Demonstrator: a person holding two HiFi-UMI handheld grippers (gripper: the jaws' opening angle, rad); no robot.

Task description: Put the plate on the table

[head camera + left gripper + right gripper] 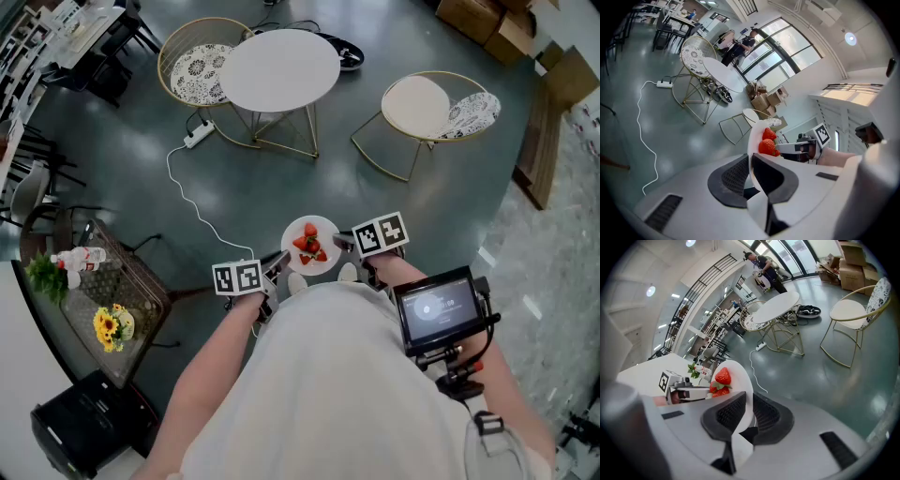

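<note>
Left gripper (277, 266) and right gripper (344, 242) pinch opposite rims of the plate (324, 225) of strawberries (310, 246), well apart from the round table (279, 67)

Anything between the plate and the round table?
Head view: only bare floor between plate and table; the cable runs off to the left.

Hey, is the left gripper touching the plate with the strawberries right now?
Touching. The left gripper view shows the left gripper shut on the plate, with the rim pinched between its jaws.
</note>
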